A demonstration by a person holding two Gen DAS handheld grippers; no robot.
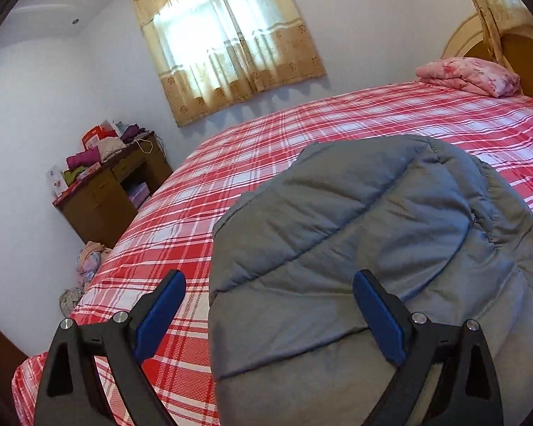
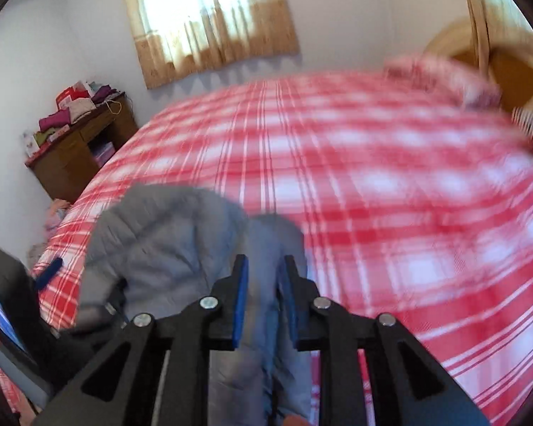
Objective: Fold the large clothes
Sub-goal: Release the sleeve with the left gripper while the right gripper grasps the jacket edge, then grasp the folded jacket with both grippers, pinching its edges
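From the left wrist camera, a grey quilted puffer jacket [image 1: 366, 241] lies bunched on a bed covered with a red-and-white plaid sheet [image 1: 259, 135], filling the lower right of the view. The left gripper [image 1: 268, 293] has its jaws spread wide: one blue-padded finger is over the bare plaid sheet just beside the jacket's edge, the other over the grey fabric, and nothing is pinched between them. A folded pink floral quilt or pillow [image 1: 469, 74] rests at the far end of the bed against a wooden headboard [image 1: 515, 53]. Beyond the bed's left side stands a brown wooden table [image 1: 110, 195] piled with folded clothes and boxes, and a window with beige patterned curtains [image 1: 224, 39] is set in the white wall behind it.

The right wrist camera is blurred across most of the bed, but the near part is readable. The right gripper [image 2: 263, 266] has its jaws drawn close together — a narrow gap remains, and a fold of the grey jacket [image 2: 167, 234] runs up between the blue pads, pinched there. The rest of the jacket is heaped to the left of the gripper on the plaid sheet [image 2: 373, 177]. At the left edge the other gripper's blue pad [image 2: 49, 272] shows over the sheet beside the jacket, with dark hardware below it.
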